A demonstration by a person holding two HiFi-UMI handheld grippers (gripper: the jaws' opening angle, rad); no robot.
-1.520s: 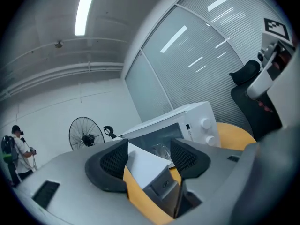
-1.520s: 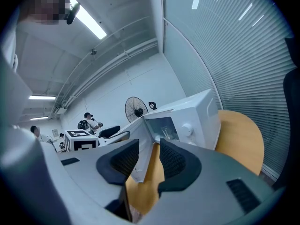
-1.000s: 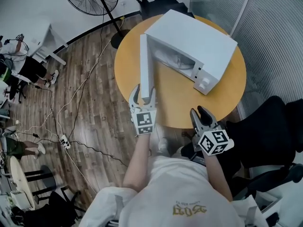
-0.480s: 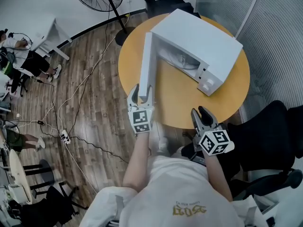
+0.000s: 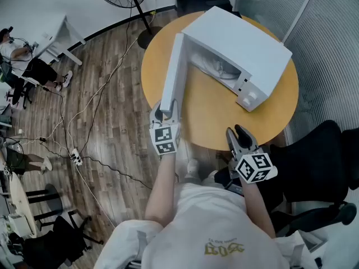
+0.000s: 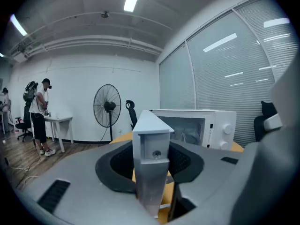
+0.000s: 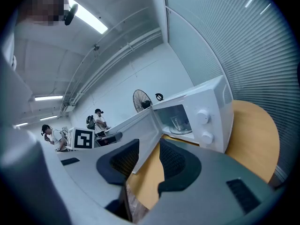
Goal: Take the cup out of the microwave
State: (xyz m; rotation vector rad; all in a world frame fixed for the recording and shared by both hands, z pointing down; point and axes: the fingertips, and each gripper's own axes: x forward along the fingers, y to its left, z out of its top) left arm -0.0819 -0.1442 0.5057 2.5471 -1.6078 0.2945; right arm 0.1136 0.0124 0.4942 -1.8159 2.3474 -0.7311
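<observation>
while the left gripper [image 5: 166, 111] clamped the open microwave door [image 5: 173, 69] at the table's [image 5: 213, 119] eight o'clock, the right gripper [image 5: 238, 135] hung part-open and empty at five.

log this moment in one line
left hand-held gripper: shut on microwave door | right hand-held gripper: open, empty | cup: inside microwave

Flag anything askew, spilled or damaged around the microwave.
Nothing stands out. The white microwave sits intact on the round yellow table, its door swung wide with the left gripper shut on its edge; the clear glass cup stands upright inside.
</observation>
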